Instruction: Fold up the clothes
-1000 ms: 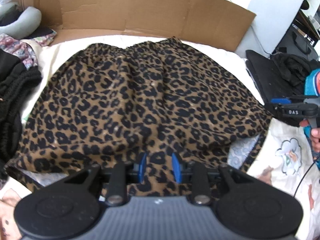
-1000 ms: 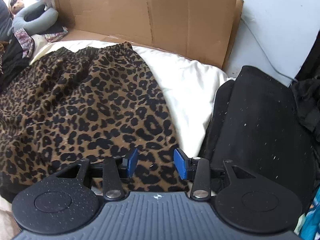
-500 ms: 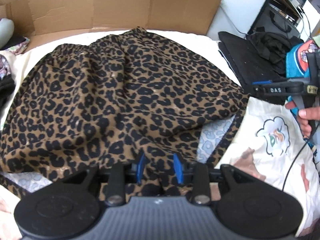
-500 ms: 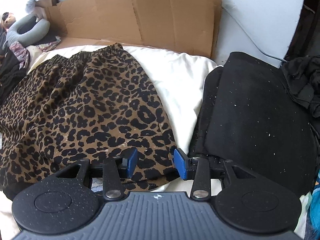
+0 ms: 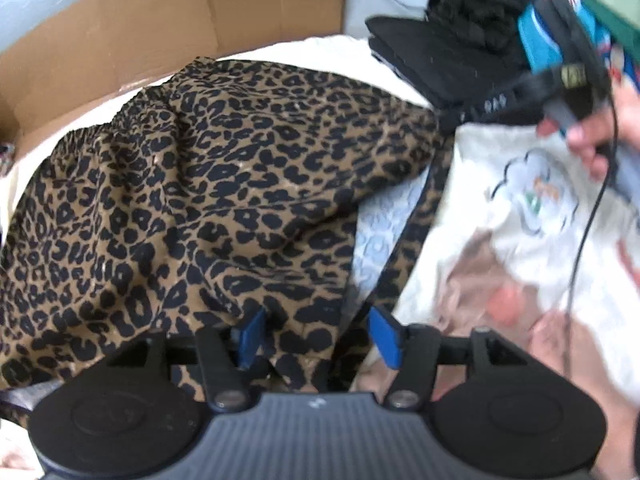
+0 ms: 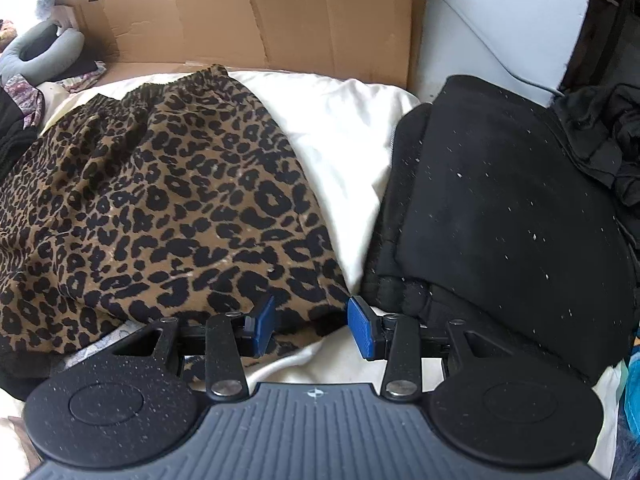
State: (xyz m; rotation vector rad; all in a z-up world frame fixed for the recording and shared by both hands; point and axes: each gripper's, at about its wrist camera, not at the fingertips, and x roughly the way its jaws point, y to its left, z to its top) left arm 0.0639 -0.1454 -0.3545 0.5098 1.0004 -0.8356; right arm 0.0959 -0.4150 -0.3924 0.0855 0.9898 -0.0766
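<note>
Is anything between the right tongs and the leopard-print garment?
Nothing visible. The right tongs sit open right at the leopard-print garment's near corner. The folded black garment lies beside them, off to the right.

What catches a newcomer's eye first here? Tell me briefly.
The leopard-print skirt spread over the cream bedding dominates both views. Right of it lies a folded black garment, with a brown cardboard sheet propped behind. The left gripper, whose jaws have just been opening, straddles the skirt's near edge.
</note>
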